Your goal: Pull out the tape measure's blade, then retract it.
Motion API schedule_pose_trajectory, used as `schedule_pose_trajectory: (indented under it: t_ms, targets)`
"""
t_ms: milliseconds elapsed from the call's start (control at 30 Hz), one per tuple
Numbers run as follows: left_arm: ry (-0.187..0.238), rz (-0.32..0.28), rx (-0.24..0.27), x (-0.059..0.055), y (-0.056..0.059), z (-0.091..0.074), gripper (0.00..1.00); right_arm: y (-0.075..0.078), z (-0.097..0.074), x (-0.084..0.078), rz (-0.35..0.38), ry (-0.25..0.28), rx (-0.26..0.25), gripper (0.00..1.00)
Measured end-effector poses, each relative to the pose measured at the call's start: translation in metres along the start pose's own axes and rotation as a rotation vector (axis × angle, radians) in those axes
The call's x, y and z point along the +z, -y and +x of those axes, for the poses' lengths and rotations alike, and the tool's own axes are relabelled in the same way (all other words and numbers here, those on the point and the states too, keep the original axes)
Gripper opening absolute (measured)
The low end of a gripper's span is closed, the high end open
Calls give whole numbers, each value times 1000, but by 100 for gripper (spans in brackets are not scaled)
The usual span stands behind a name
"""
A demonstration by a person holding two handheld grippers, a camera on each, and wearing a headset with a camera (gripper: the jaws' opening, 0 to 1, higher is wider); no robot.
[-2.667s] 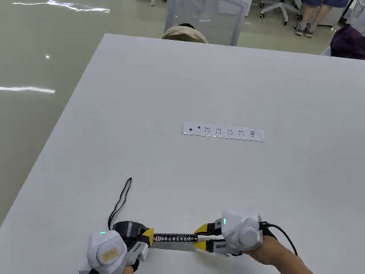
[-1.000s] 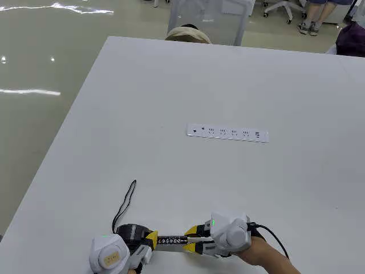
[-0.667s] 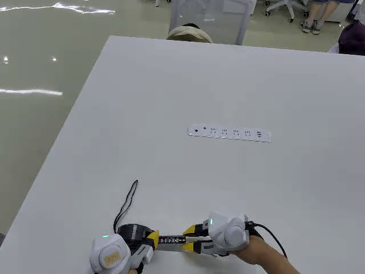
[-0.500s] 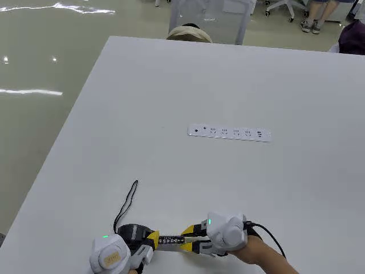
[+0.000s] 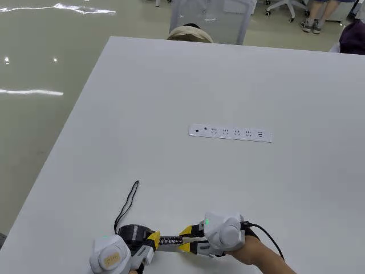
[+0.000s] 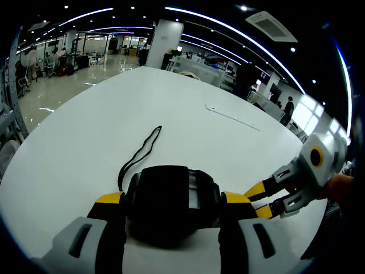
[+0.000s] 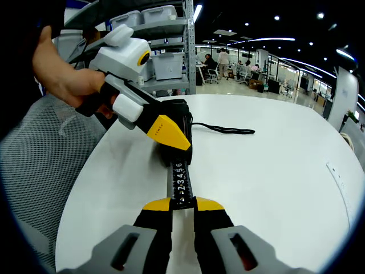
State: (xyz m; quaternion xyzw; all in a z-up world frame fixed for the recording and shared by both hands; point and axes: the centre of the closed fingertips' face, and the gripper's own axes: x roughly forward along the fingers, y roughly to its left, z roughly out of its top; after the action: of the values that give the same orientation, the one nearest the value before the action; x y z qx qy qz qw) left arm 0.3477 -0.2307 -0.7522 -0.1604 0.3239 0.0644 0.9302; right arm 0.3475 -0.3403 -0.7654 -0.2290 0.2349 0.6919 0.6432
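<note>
The left claw (image 6: 172, 201) clamps the tape measure (image 5: 133, 233) on the worktop (image 5: 217, 85) and the right claw (image 7: 182, 205) pinches the short blade (image 7: 179, 177) stretched just ahead of it, so a slipping pinch could let the spring snap the blade home and jolt the tape measure.

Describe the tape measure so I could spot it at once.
On the white table, look along the near edge. The tape measure is the black case clamped in the left gripper, its numbered blade pinched by the right gripper. A thin black cord trails from it, unlike the flat white power strip farther off.
</note>
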Motion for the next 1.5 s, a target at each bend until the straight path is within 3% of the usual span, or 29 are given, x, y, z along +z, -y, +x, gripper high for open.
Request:
schedule_pose_trajectory:
  t_ms: [1500]
  targets:
    - [-6,-16,-4,0,-6,0,63,-3,28,17,-11,11,34,12]
